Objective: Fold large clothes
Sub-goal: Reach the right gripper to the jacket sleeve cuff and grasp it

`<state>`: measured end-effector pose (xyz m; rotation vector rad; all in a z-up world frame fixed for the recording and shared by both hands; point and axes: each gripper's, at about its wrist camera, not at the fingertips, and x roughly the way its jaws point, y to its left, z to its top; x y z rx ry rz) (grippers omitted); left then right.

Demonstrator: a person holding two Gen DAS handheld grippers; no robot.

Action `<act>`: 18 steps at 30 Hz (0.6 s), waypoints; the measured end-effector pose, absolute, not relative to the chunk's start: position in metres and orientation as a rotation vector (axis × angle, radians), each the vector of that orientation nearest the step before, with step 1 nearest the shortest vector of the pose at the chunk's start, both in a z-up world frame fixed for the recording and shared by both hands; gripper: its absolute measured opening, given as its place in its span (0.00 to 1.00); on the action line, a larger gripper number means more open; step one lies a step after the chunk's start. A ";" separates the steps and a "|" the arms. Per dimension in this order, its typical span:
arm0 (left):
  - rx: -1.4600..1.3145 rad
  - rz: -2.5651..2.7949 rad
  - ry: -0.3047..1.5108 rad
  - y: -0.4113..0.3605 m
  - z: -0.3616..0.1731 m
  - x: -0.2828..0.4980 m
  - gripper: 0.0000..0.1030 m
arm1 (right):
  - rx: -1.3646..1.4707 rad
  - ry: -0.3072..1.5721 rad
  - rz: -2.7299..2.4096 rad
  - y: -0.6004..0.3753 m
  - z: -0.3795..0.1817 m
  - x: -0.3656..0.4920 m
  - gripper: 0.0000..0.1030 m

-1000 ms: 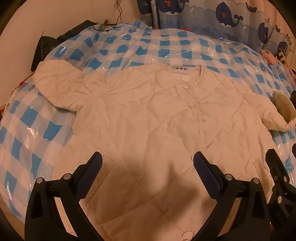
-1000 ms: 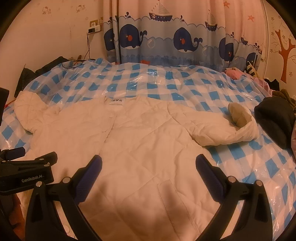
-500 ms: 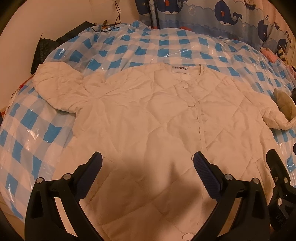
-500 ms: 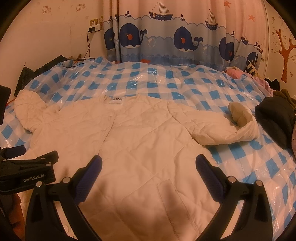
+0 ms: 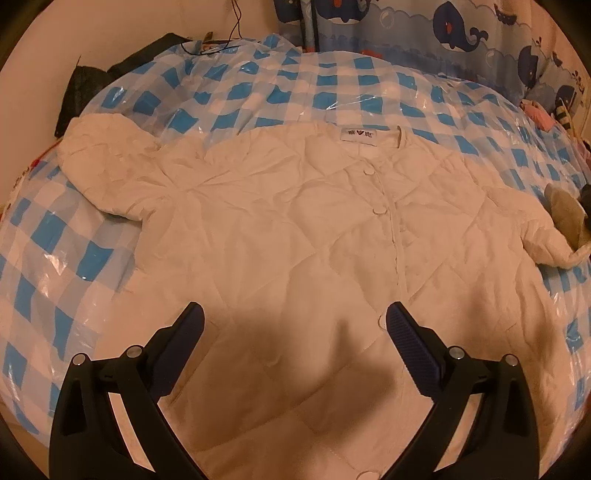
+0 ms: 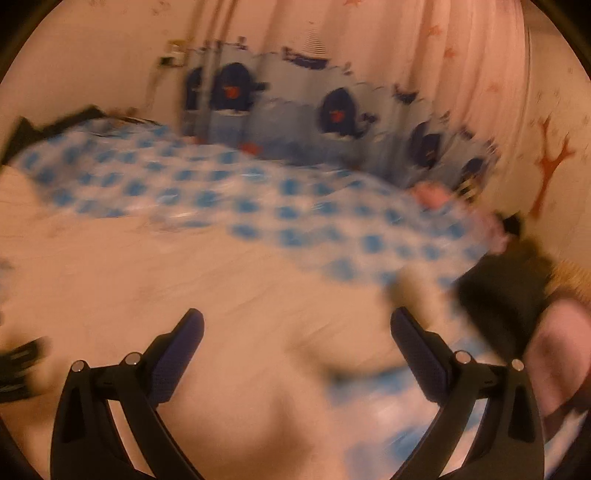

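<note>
White quilted jacket (image 5: 295, 229) flat on bed (image 5: 258, 85). Left claw (image 5: 294, 325), right claw (image 6: 297, 328) wide open, empty. Right view blurred; probably sleeve first—pinch cuff, fold inward squarely.

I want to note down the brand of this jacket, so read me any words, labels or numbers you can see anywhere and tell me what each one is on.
Neck label of the white quilted jacket: two dark characters either side of a small heart-like mark; too small to read.
Whale curtain: pictures only, no words.
Checked bed cover: no text.
Left gripper: no lettering visible.
Right gripper: no lettering visible; that view is motion-blurred, nothing readable.
</note>
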<state>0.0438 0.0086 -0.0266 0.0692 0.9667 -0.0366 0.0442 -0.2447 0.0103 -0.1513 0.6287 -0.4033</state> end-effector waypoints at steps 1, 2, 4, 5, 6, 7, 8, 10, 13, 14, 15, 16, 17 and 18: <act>0.065 -0.039 0.967 0.008 -0.027 0.044 0.92 | -0.168 0.648 -0.442 -0.266 0.012 0.059 0.95; 0.067 -0.041 0.967 0.007 -0.027 0.044 0.92 | -0.177 0.673 -0.478 -0.288 0.013 0.074 0.95; 0.079 -0.038 0.969 0.004 -0.029 0.045 0.92 | -0.208 0.782 -0.561 -0.344 0.002 0.115 0.95; 0.081 -0.037 0.971 0.003 -0.030 0.046 0.92 | -0.218 0.842 -0.582 -0.367 -0.007 0.131 0.95; 0.083 -0.038 0.975 0.002 -0.031 0.047 0.92 | -0.222 0.909 -0.614 -0.395 -0.019 0.151 0.95; 0.084 -0.040 0.979 0.001 -0.032 0.048 0.92 | -0.228 0.950 -0.633 -0.410 -0.028 0.162 0.95; 0.084 -0.041 0.983 0.000 -0.033 0.049 0.92 | -0.228 0.995 -0.644 -0.425 -0.039 0.171 0.95; 0.090 -0.044 0.988 -0.003 -0.034 0.051 0.92 | -0.207 1.087 -0.653 -0.453 -0.063 0.187 0.95; 0.101 -0.042 0.991 -0.008 -0.037 0.053 0.92 | -0.135 1.194 -0.609 -0.487 -0.097 0.190 0.53; 0.100 -0.045 0.994 -0.009 -0.037 0.054 0.92 | -0.049 1.219 -0.589 -0.498 -0.101 0.185 0.31; 0.097 -0.051 0.997 -0.011 -0.038 0.054 0.92 | 0.020 1.214 -0.569 -0.505 -0.104 0.180 0.21; 0.095 -0.057 0.999 -0.012 -0.038 0.054 0.92 | 0.115 1.188 -0.549 -0.518 -0.103 0.169 0.18; 0.093 -0.065 1.002 -0.014 -0.039 0.054 0.92 | 0.156 1.175 -0.543 -0.525 -0.102 0.160 0.16; 0.095 -0.070 1.004 -0.016 -0.039 0.054 0.92 | 0.228 1.146 -0.528 -0.536 -0.100 0.145 0.16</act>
